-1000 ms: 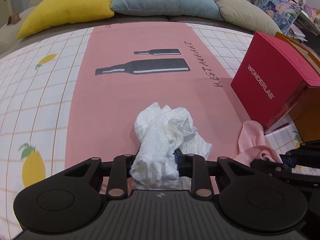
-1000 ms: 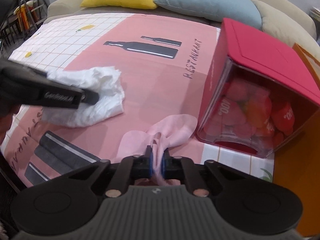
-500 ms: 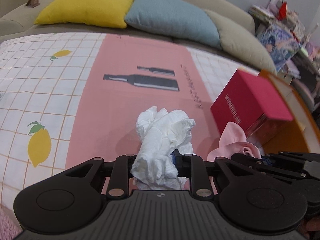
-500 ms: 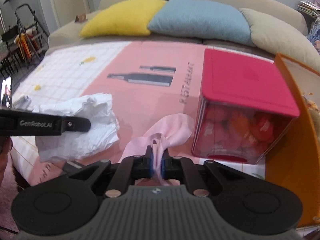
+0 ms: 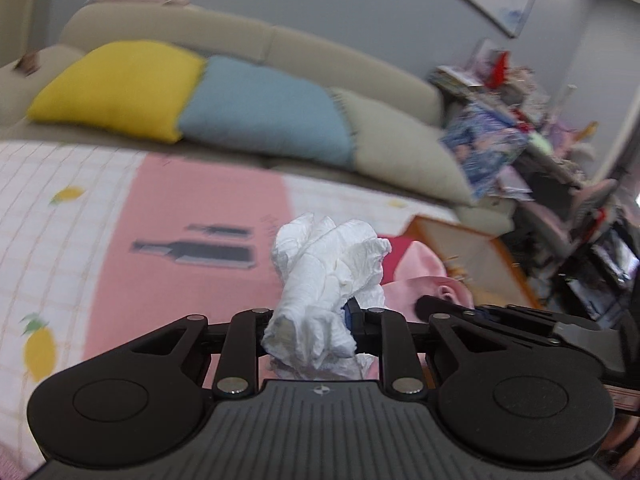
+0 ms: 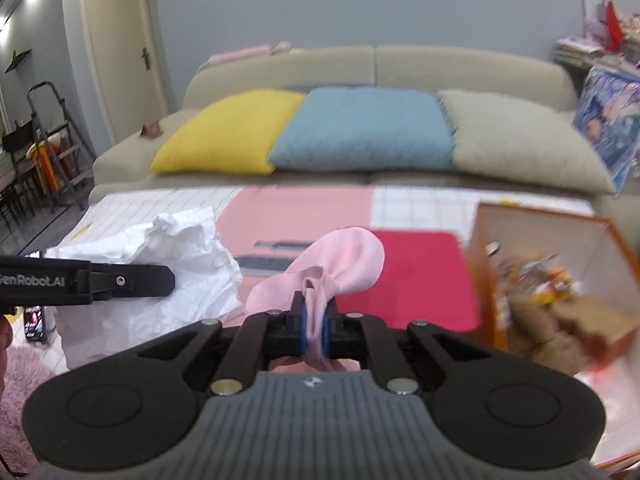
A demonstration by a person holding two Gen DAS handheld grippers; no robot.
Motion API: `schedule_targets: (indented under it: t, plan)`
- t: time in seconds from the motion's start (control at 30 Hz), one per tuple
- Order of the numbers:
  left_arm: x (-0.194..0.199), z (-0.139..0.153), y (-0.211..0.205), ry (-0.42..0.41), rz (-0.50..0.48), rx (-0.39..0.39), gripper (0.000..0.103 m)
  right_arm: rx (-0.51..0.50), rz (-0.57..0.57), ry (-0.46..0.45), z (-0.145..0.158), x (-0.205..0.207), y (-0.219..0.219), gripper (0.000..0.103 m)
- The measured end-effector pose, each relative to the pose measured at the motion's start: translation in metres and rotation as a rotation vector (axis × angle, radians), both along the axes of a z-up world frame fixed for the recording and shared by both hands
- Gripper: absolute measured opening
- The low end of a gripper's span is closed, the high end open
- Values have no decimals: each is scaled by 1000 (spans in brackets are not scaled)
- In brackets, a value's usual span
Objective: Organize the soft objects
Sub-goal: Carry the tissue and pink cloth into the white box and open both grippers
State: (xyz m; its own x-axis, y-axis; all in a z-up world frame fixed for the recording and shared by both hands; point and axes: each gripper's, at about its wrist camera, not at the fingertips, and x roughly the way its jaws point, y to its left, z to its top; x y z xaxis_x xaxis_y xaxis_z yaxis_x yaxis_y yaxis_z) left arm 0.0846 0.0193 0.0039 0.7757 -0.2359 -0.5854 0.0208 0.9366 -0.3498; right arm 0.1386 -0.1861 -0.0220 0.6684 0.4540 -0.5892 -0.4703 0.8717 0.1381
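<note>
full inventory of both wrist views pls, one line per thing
tissue: 1, white, crumpled, in left tool
cloth: 1, pink, in right tool
red box: 1, red lid, on the tablecloth behind the cloth
orange box: 1, orange, open, right of red box, blurred contents
tablecloth: 1, pink panel with bottle print, white lemon grid
cushions: 3, yellow, blue, beige, on sofa
sofa: 1, beige, behind table
door: 1, cream, far left
left tool: black, shut on tissue
right tool: black, shut on cloth
</note>
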Motion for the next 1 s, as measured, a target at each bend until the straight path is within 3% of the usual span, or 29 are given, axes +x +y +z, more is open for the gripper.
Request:
schedule_targets:
  t: [0.17,0.33,0.5,0.8,1.0]
  plan:
    - [20,22,-46,-75,-124,-16,25,-28,-60,-48,20,8,-42,5]
    - [41,31,-98,-99,-250,-4,25,-109,-130,-74,29,17,-84,5]
    - [57,28,-143,-114,-334,47,25,-215,-186,-33,26,27,-119,5]
    - [85,-6,-198,-28,-457,185,25,-388,-182,116,-1,50,-156,5]
    - [98,-35,-220,83,-504,280,25,-416,-176,231,-26,66,-164,5]
